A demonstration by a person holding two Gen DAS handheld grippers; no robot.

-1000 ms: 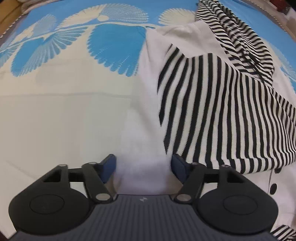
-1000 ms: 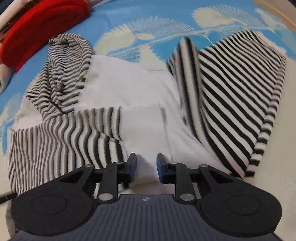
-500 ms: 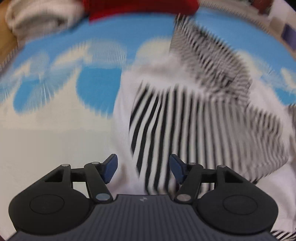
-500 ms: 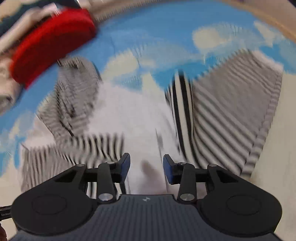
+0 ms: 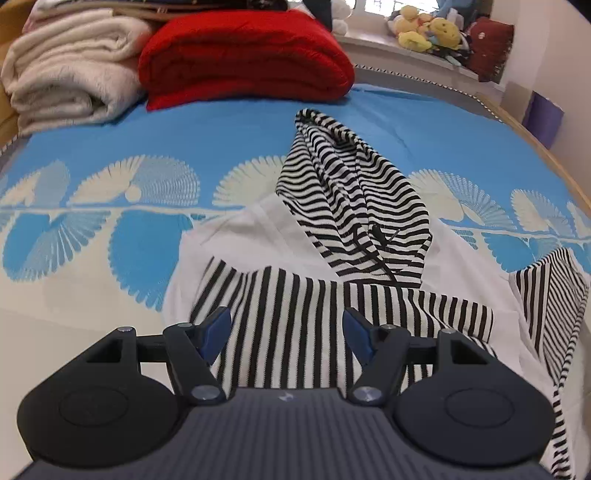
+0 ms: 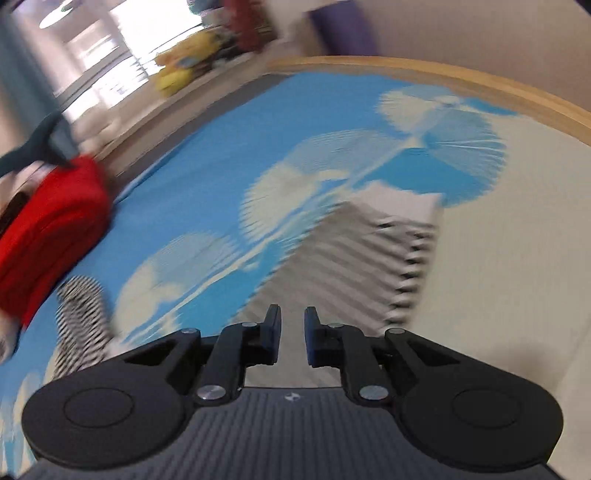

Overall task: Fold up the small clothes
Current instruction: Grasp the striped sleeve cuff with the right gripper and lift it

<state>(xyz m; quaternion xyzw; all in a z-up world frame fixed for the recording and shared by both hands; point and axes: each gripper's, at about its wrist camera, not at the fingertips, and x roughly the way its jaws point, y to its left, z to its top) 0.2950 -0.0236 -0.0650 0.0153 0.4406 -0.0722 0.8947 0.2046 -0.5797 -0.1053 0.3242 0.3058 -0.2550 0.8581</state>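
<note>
Folding looks partly done: the small white garment with black-and-white striped sleeves and hood (image 5: 332, 258) lies on the bed with the blue and cream fan-print cover (image 5: 110, 236), one striped sleeve laid across the white body and the hood spread flat toward the head of the bed. The other sleeve (image 5: 550, 295) lies out to the side, so by my judgement it has yet to be brought in, and the body has yet to be doubled over.

The left hand-held gripper (image 5: 286, 332) hovers over the folded-in sleeve with its blue-padded fingers spread wide, holding nothing. The right hand-held gripper (image 6: 291, 338) is over the loose sleeve, which that blurred view shows as a grey striped smear; its fingers stand slightly apart with nothing visibly pinched between them.

Beyond the garment, well apart from it, sit a folded red blanket (image 5: 243, 59) and a rolled cream fleece blanket (image 5: 70, 70), with soft toys (image 5: 424, 29) on the sill. None of it crowds the fold; the bed around the garment gives room
</note>
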